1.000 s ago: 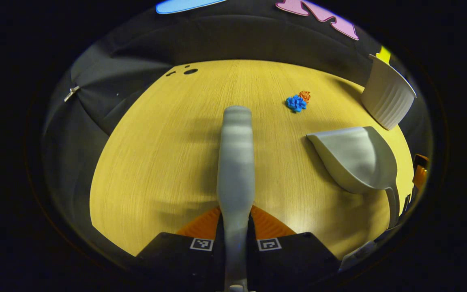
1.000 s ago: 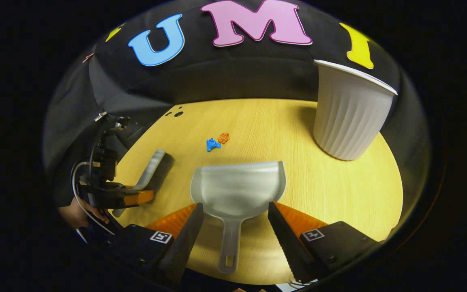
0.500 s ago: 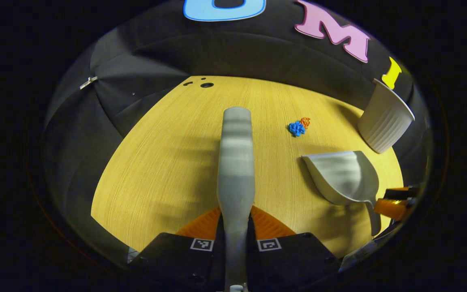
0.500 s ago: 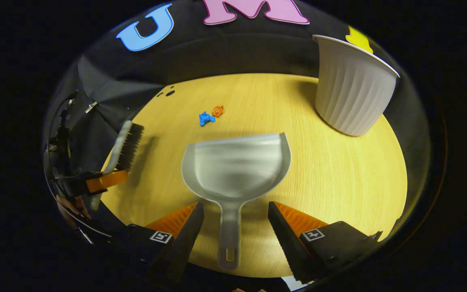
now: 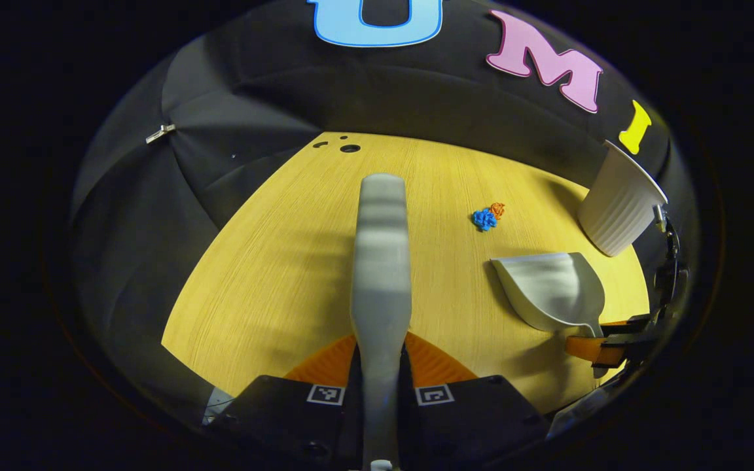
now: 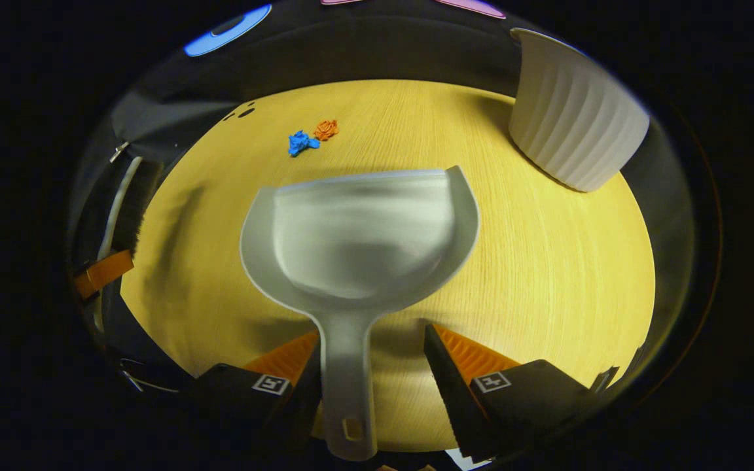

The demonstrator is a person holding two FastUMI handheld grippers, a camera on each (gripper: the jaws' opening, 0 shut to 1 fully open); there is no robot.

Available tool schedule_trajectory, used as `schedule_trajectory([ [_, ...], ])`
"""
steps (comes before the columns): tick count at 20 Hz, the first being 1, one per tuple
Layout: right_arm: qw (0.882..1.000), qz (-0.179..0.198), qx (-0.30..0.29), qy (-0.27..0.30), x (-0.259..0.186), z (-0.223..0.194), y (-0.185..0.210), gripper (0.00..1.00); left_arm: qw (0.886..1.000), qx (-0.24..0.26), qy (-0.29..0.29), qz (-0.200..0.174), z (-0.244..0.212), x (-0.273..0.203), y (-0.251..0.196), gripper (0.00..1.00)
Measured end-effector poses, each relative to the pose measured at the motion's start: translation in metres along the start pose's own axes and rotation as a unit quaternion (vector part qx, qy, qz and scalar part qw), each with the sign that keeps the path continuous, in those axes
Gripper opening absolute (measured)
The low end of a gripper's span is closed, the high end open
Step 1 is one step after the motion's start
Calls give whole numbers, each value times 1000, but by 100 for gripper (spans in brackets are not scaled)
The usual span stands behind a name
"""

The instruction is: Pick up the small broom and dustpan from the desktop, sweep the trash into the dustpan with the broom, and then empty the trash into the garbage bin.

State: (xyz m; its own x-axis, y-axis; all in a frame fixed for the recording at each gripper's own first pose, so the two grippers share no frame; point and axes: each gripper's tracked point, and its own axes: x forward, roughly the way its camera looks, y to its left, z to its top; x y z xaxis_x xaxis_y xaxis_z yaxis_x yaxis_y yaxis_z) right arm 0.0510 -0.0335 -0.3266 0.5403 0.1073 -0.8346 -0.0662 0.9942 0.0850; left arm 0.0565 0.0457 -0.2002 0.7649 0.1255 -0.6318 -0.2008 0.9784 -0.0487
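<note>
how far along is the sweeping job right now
Done: the left tongs grip the broom. In hand: the right tongs straddle the dustpan handle, jaws open. Left: blue scrap and orange scrap lie unswept on the desk; nothing emptied into the bin yet.

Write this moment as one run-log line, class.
left gripper: shut on broom | right gripper: open around dustpan handle | trash: unswept on desktop | bin: upright

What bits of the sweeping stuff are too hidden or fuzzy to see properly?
- Broom bristles: left gripper view, hidden beneath its own back.
- Dustpan handle grip: right gripper view, left finger partly behind the handle, so contact is unclear.
- Blue scrap and orange scrap: too small to identify.
- Garbage bin inside: hidden by its wall.
</note>
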Motion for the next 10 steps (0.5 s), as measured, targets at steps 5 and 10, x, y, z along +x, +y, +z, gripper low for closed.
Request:
schedule_trajectory([
  [5, 1000, -15, -23, -1, 10, 6, 1, 83, 1000, -5, 7, 7, 0, 4, -1, 25],
  [10, 1000, -24, 6, 0, 16, 15, -5, 49, 1000, -5, 13, 6, 2, 9, -8, 25],
])
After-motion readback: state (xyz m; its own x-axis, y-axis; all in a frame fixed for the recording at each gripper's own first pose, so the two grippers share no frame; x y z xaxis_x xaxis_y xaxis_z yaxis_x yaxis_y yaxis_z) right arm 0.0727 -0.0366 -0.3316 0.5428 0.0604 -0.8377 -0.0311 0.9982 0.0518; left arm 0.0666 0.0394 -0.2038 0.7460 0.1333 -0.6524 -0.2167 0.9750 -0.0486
